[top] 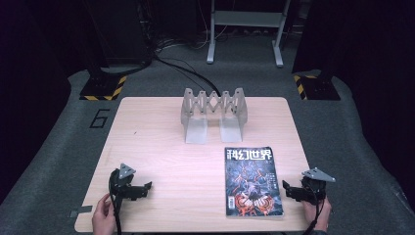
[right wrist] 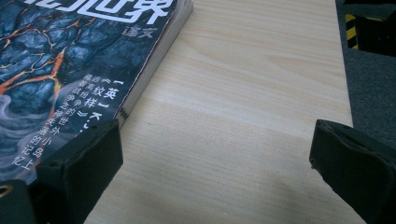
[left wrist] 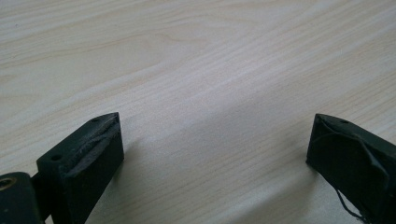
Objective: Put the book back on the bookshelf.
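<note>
A magazine [top: 253,181] with a dark blue and orange cover lies flat on the right part of the wooden table [top: 166,147]. My right gripper [top: 288,190] rests on the table just right of it, open, its jaws wide apart with bare wood between them. In the right gripper view the magazine [right wrist: 79,60] lies beside and partly behind the left jaw. My left gripper [top: 146,188] sits near the front left of the table, open, nothing between its jaws; only bare wood [left wrist: 210,93] lies before it.
A grey metal folding rack [top: 214,113] stands at the back middle of the table. Beyond the table are grey floor, black stands with yellow-black striped bases [top: 103,88] and cables. The table's right edge [right wrist: 343,70] runs close to my right gripper.
</note>
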### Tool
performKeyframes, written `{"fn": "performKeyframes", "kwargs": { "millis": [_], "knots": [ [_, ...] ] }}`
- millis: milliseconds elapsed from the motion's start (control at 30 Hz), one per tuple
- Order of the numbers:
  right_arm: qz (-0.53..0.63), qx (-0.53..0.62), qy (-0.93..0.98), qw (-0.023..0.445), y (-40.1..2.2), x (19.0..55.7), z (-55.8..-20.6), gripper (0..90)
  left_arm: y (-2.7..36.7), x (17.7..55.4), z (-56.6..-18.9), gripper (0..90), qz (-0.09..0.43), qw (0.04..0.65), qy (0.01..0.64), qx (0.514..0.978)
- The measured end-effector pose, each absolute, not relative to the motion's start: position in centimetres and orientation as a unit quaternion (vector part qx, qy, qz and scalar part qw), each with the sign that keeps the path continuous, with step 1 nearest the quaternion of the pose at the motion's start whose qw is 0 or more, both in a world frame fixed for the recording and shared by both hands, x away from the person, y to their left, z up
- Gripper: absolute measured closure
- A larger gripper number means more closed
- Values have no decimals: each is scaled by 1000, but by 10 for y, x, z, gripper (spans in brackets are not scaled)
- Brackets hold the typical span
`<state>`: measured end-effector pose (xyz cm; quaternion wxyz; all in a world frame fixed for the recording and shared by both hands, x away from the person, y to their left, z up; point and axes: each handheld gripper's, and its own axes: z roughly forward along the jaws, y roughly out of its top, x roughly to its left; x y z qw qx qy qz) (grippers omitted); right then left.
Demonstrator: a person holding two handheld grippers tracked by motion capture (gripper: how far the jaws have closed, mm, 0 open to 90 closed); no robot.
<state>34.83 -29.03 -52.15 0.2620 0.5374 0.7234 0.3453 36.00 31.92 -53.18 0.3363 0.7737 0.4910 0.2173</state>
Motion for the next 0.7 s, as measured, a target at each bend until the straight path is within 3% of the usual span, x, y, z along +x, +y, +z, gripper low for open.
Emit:
{"fn": "performKeyframes", "kwargs": {
  "millis": [367, 700],
  "knots": [
    [358, 531, 739, 207, -282, 352, -517, 51, 318, 360, -531, 28, 215, 329, 497, 774],
    [352, 524, 760, 153, -256, 353, -511, 175, 316, 358, -532, 28, 224, 333, 502, 766]
  ]
}}
